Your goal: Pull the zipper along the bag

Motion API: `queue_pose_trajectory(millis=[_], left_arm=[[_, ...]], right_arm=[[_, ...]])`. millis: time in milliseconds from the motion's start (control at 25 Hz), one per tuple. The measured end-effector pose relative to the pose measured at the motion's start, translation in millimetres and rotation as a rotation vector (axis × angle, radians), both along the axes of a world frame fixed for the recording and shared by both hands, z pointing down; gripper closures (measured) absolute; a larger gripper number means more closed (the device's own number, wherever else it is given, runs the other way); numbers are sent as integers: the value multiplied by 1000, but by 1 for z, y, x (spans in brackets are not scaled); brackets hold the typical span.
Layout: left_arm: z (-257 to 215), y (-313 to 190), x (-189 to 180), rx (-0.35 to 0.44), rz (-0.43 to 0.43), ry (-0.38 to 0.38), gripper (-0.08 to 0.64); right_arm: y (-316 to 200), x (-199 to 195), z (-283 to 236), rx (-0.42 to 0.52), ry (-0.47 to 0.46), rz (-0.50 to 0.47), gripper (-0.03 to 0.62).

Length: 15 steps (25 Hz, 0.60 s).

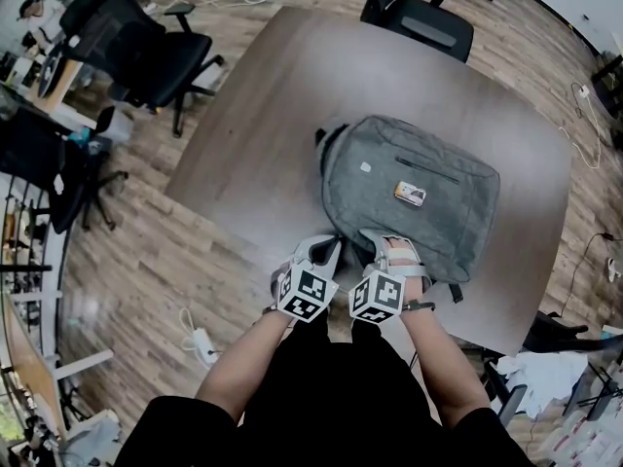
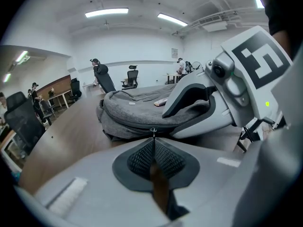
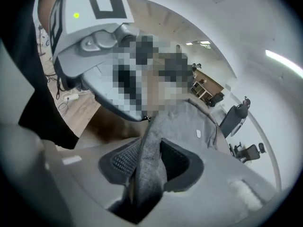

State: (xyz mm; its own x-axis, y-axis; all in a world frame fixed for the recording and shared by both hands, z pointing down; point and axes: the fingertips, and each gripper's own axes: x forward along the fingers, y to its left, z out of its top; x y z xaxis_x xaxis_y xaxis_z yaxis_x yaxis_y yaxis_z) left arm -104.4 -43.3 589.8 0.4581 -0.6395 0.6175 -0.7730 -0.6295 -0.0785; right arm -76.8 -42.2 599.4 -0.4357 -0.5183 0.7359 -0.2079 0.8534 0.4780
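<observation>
A grey fabric backpack (image 1: 389,154) lies flat on the brown wooden table (image 1: 273,95), its near edge hidden in the head view under both grippers. The left gripper (image 2: 153,143) is pressed together on the small metal zipper pull (image 2: 153,131), of which only the tip shows. The right gripper (image 3: 147,150) pinches a fold of the backpack's fabric, and the zip beyond it is hard to make out.

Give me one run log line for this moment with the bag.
left hand-held gripper: shut on zipper pull | right hand-held gripper: shut on backpack edge fabric | backpack: lying flat on table
</observation>
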Motion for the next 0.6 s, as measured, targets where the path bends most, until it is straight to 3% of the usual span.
queue_pose_trajectory(millis=[320, 600], left_arm=[[-2, -5, -2, 14, 5, -6, 534], [-1, 0, -5, 13, -4, -18, 533]], right_arm=[[-3, 2, -6, 37, 3, 34, 519], [10, 16, -6, 41, 35, 2, 523]])
